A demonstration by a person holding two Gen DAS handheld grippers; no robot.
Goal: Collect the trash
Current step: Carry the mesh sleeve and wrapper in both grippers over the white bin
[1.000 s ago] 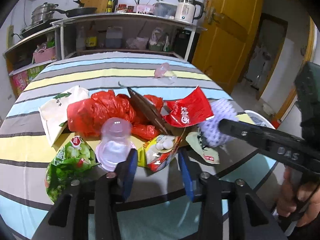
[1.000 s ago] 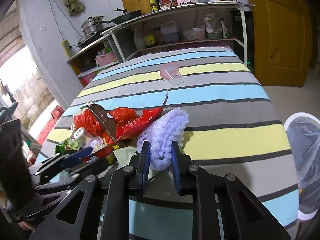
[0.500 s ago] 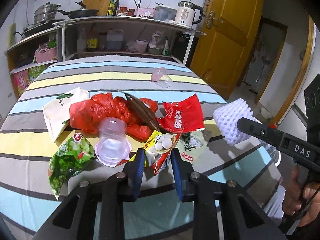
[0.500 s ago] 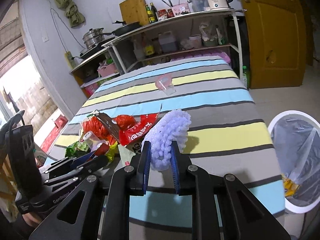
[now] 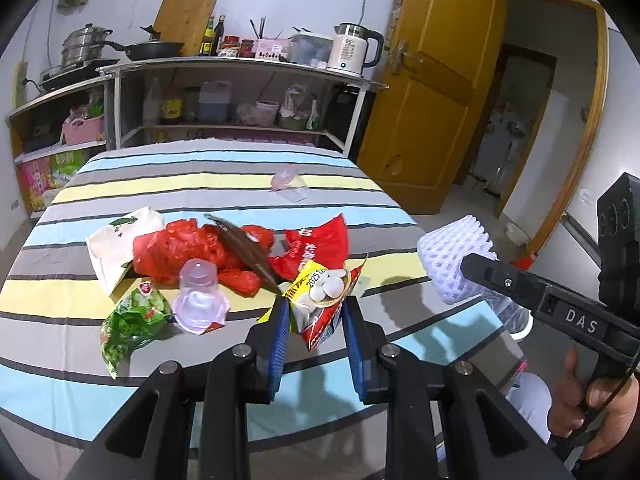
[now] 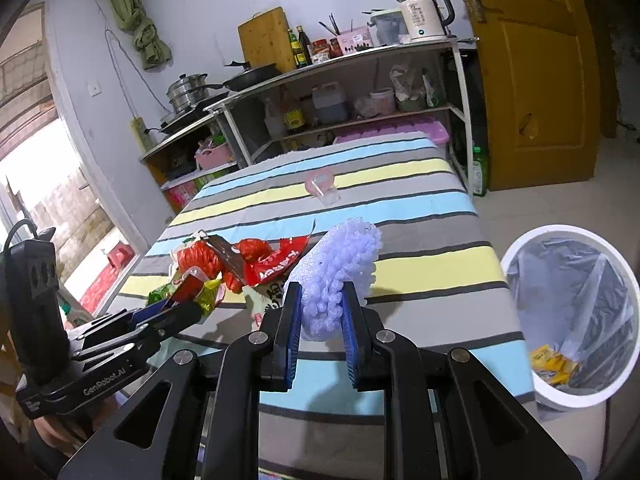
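Trash [image 6: 554,364] lies in your lined bin [image 6: 520,248] beside the striped tabletop [image 6: 420,208]; left claw [image 5: 314,312] grips a wrapper [image 5: 320,292], right claw [image 6: 322,316] holds foam net [image 6: 340,264].

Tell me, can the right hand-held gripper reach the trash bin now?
Probably yes. The right hand-held gripper holds the foam net, and the trash bin stands open beside the table, with nothing between.

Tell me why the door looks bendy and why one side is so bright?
Left wrist view: the fisheye lens curves the yellow door and darkens the corners; dark shadows fall on the striped table near the foam net. Right wrist view: daylight from the doorway on the left washes out to white, while the bin stays sharp.
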